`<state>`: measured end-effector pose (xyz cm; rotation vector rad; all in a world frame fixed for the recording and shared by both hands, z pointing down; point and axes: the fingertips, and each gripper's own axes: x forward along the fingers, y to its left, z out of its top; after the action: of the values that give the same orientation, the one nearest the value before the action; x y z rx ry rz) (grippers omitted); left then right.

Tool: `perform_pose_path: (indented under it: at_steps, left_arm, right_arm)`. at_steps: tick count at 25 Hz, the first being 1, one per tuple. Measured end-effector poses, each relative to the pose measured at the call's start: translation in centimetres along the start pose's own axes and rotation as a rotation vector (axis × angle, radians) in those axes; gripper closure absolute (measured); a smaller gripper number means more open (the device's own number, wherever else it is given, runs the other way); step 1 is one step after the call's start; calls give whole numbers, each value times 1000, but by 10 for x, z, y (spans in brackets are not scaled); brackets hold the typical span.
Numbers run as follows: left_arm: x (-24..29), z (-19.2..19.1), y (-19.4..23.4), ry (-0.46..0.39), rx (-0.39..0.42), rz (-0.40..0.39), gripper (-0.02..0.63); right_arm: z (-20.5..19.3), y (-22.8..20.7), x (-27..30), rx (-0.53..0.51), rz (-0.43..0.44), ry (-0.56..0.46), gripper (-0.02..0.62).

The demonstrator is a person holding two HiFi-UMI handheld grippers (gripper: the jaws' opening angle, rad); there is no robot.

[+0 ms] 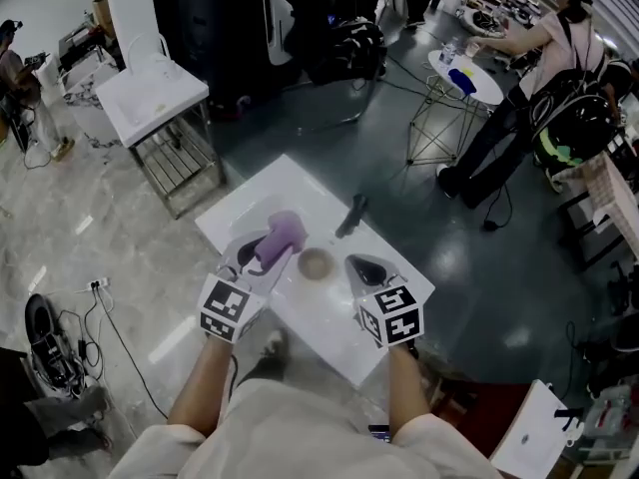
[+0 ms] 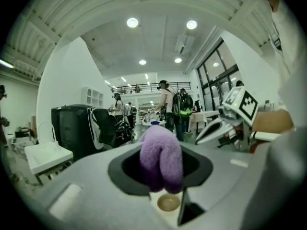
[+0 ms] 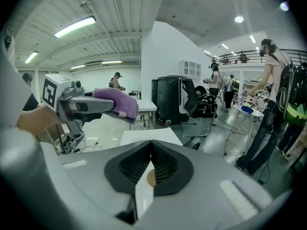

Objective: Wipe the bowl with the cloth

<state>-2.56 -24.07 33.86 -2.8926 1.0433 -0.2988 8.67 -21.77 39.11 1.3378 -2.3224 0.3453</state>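
Large open hall: floor [image 1: 419,208] dark glossy grey, going to pale marble tile at left. White tabletop [image 1: 300,193] at centre; white sink stand [image 1: 150,98] on a metal frame behind left; round table [image 1: 489,90] on wire legs behind right, a person [image 1: 544,48] at it. White ceiling [image 2: 158,37] with round downlights, tall windows [image 2: 216,73] at right.

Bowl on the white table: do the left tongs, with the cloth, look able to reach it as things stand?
Probably yes: the bowl lies uncovered on the table beside the cloth held in the left tongs, with nothing between them.
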Motion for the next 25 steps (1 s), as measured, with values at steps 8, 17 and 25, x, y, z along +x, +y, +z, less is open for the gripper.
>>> perform_pose_path:
  at_steps: [8, 17, 25]
  left_arm:
    - [30, -55, 73, 105, -11, 29, 482]
    - [65, -116, 98, 200, -66, -17, 482]
    - [83, -159, 117, 250, -114, -44, 482]
  right_arm:
    - [-40, -15, 95, 19, 1, 195, 554]
    - [-91, -16, 168, 50, 69, 342, 537]
    - [-136, -13, 223, 86, 98, 432, 531]
